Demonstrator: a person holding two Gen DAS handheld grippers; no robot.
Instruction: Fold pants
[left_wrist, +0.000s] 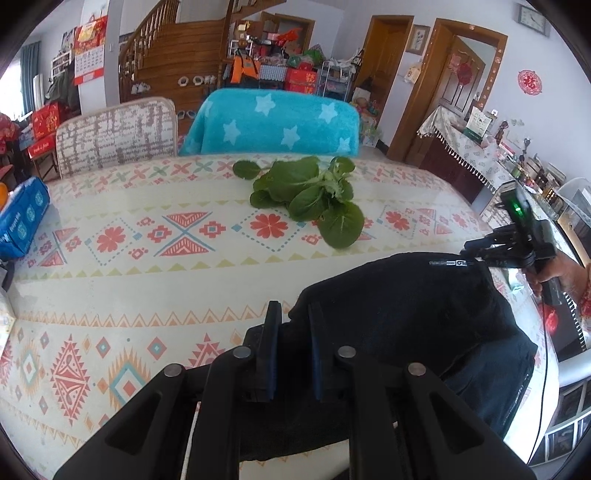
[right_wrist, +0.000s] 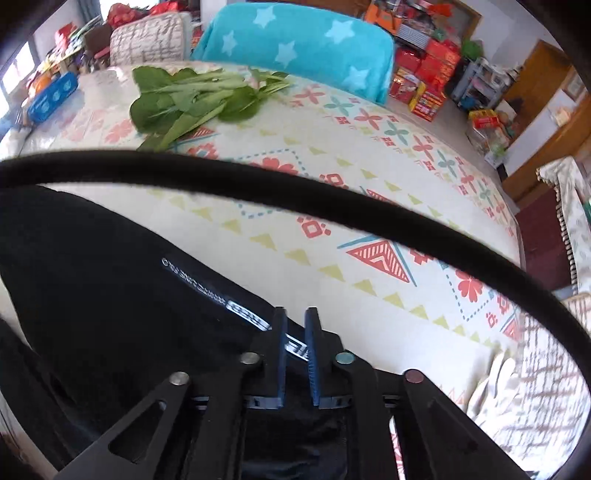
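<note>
Black pants (left_wrist: 406, 314) lie bunched on the patterned tablecloth (left_wrist: 147, 295) at the near right; a white logo strip runs along one edge. My left gripper (left_wrist: 293, 314) is shut on the left edge of the pants, with dark cloth pinched between its fingers. In the right wrist view the pants (right_wrist: 92, 277) fill the lower left. My right gripper (right_wrist: 296, 321) stands over the logo strip with a narrow gap between its blue pads; the logo shows through the gap. From the left wrist view, the right gripper (left_wrist: 469, 251) sits at the pants' far right corner, held by a hand.
A bunch of leafy greens (left_wrist: 314, 195) lies on the far middle of the table. A blue box (left_wrist: 22, 218) sits at the left edge. Two chairs stand behind, one draped in a turquoise star blanket (left_wrist: 273, 122). A black cable (right_wrist: 258, 184) crosses the right wrist view.
</note>
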